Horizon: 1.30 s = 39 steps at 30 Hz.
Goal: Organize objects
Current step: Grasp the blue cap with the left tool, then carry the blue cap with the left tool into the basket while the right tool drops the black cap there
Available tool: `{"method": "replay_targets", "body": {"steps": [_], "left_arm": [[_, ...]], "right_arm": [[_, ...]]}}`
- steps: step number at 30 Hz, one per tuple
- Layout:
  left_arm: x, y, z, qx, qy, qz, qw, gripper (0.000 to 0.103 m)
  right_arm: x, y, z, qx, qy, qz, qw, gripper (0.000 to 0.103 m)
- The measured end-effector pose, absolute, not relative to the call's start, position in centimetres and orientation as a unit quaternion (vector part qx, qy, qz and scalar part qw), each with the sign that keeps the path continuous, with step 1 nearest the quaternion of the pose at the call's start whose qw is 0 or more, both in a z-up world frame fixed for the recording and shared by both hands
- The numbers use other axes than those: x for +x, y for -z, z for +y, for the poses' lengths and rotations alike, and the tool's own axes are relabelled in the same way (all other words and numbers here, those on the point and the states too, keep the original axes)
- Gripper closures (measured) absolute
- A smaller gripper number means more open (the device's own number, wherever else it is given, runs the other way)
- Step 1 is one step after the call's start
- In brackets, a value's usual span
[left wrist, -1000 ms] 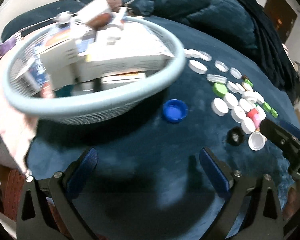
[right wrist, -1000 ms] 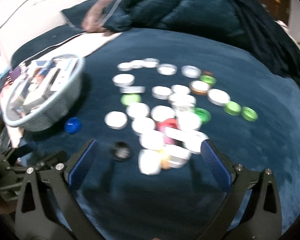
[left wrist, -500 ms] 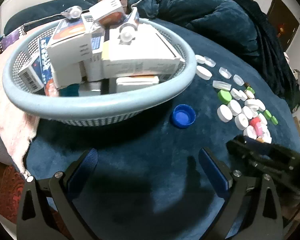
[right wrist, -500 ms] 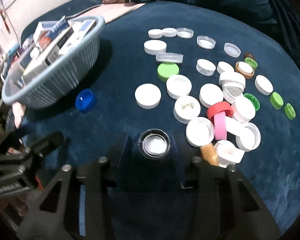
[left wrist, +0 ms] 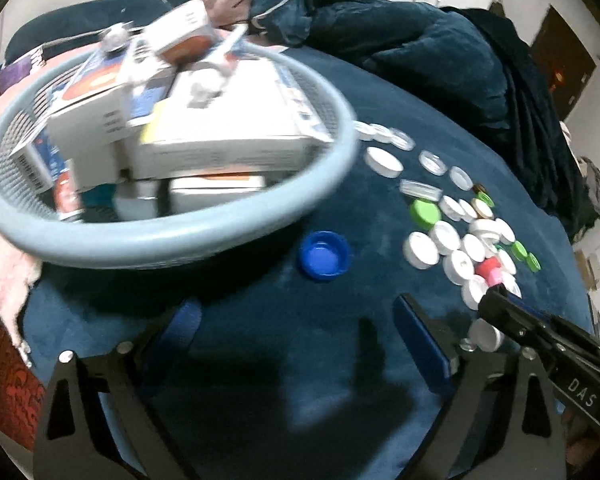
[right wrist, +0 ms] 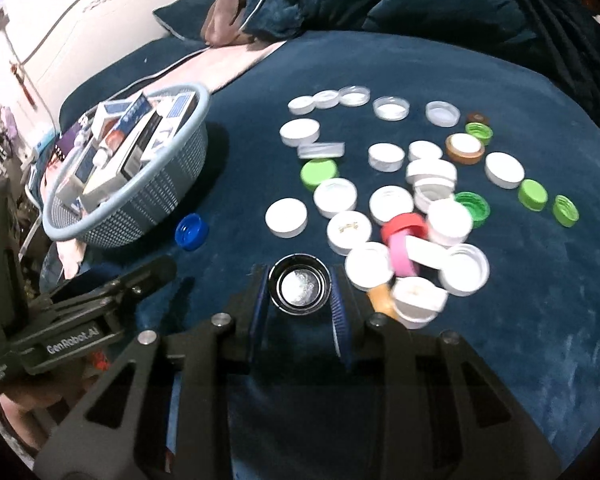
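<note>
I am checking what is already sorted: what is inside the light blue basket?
The light blue basket holds stacked cardboard boxes, mostly white, with a small bottle on top. Anything beneath the boxes is covered.

left gripper: jaws wide apart, nothing between them, closing slightly.
right gripper: jaws closed on round black cap.

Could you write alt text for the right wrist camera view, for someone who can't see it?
The right gripper is shut on a black cap lying on a dark blue blanket. Beyond it lie scattered white, green, red and pink caps; to the left is a pale blue basket of boxes.
</note>
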<state>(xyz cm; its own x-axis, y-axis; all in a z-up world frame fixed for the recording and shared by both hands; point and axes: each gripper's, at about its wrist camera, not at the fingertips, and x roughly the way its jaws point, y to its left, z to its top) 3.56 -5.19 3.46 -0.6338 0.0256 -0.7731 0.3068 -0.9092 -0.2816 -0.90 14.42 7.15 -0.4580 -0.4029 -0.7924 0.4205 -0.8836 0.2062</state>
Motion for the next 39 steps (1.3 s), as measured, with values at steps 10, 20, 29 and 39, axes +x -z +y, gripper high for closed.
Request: {"method": "replay_targets", "body": {"steps": [10, 20, 29, 39], "left_arm": [[-0.8, -2.1, -4.2, 0.438, 0.877, 0.176, 0.085, 0.062], [1.8, -5.5, -3.0, 0.424, 0.893, 0.146, 0.047, 0.073], [6.2, -11.0, -6.7, 0.381, 0.909, 0.156, 0.061, 0.073], [9.0, -12.2, -14.7, 0.368, 0.899, 0.209, 0.116, 0.073]], "right_arm": [[-0.8, -7.2, 15.4, 0.452, 0.86, 0.008, 0.238, 0.072], [-1.0, -8.7, 15.0, 0.433, 0.866, -0.009, 0.248, 0.072], [-0.3, -11.8, 10.2, 0.403, 0.863, -0.015, 0.304, 0.072], [0.9, -13.0, 2.9, 0.397, 0.836, -0.01, 0.378, 0.072]]}}
